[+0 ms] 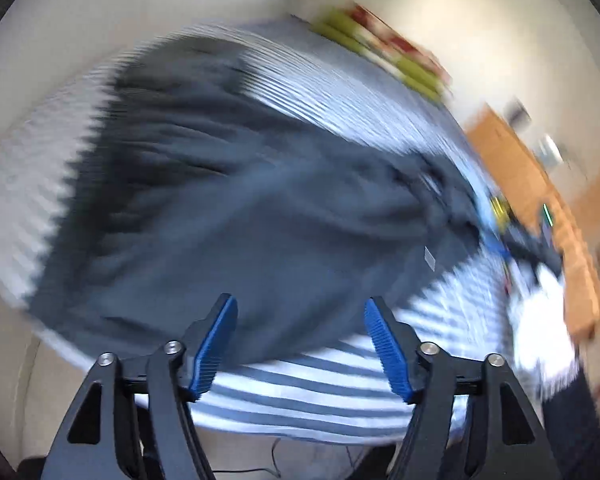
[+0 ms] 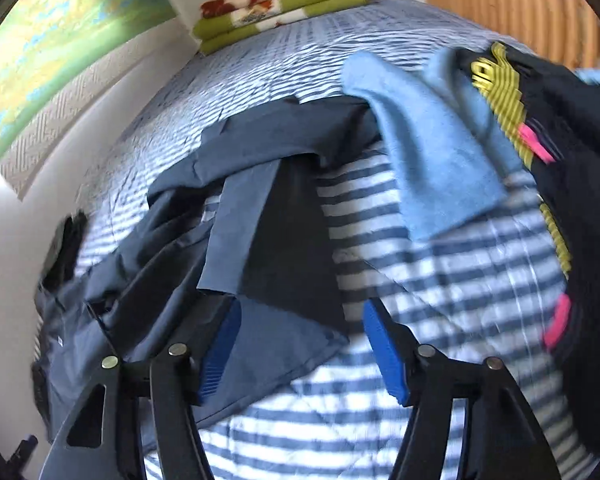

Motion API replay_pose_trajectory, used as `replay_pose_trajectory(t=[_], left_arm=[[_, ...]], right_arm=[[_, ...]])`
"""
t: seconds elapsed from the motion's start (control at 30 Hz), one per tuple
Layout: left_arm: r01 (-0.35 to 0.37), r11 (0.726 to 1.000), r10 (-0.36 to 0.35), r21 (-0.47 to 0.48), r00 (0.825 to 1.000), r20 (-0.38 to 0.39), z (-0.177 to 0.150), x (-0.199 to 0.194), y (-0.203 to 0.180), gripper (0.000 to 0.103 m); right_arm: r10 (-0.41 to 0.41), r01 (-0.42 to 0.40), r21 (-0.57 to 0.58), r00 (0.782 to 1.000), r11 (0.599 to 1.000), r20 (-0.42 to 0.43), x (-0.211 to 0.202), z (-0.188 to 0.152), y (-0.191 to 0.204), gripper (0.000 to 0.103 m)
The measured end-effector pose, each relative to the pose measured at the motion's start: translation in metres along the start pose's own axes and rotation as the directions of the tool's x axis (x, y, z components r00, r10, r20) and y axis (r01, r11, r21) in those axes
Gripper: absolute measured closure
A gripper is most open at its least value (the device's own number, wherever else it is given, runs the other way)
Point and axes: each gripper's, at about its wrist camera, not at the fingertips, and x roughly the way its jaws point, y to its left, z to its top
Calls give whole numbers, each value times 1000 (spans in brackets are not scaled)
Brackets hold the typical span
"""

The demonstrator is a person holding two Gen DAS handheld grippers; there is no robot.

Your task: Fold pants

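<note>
Two grippers, both with jaws spread and holding nothing. Dark navy pants point(image 2: 260, 216) spread in loose folds over a blue-and-white striped bedspread point(image 2: 440, 272), not yet squared up. From the right gripper point(image 2: 300, 344): long run of the trousers stretching ahead and to the left, one flat corner of cloth lying between the open blue pads point(image 2: 384, 352), just beneath them, unpinched. From the left gripper point(image 1: 300, 340): much blur, yet the pants point(image 1: 236, 208) filling the view ahead, near edge just beyond the fingertips. Left likely nearer the bulk, right nearer a free edge. Beside the trousers to the right, a light blue cloth point(image 2: 432, 152) overlapping their far end, and a black garment with yellow and pink trim point(image 2: 572, 184).
</note>
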Motion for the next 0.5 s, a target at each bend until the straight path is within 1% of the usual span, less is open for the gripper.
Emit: replay_pose_trajectory(t=[0.03,0.07,0.1,0.17,0.2,0.27,0.33,0.37,0.4,0.43,0.47,0.5], left_arm=[[14,996,-10,85,999,-42,-5,15,-25,23],[10,989,-1,145,998,-64,-8,25,-42,22],[-6,977,26,213,995,-93,-14,40,-63,22],[-5,955,46,295,990,-133,-20,60,-91,22],[-12,937,67,350,987,-144,-24,71,-107,22],[-52,898,124,436,983,-137,-29,90,-126,22],[-117,866,199,486,973,-121,-29,108,-136,23],[-125,865,210,485,970,-124,-27,113,-136,25],[-123,871,209,475,969,-132,-25,120,-134,40],[-118,889,204,443,967,-152,-20,126,-128,73],[-114,905,202,410,963,-178,-16,130,-121,86],[-87,932,165,351,966,-200,-11,131,-111,92]], right_arm=[[-5,5,-44,1000,999,-6,9,0,9,41],[-11,10,-91,1000,996,-15,14,-1,15,40],[-26,23,-126,1000,992,-17,17,0,23,40],[-88,88,-173,996,981,5,27,5,34,40],[-119,120,-175,993,977,16,29,7,35,40],[-165,166,-169,986,971,20,34,14,34,40],[-185,186,-148,982,971,21,36,21,28,40],[-184,185,-131,983,974,20,35,24,23,42],[-176,177,-111,984,978,19,33,27,15,54],[-173,174,-96,985,980,17,32,29,10,78],[-173,173,-65,985,983,9,29,31,0,90],[-163,163,-37,987,986,7,27,32,-8,100]])
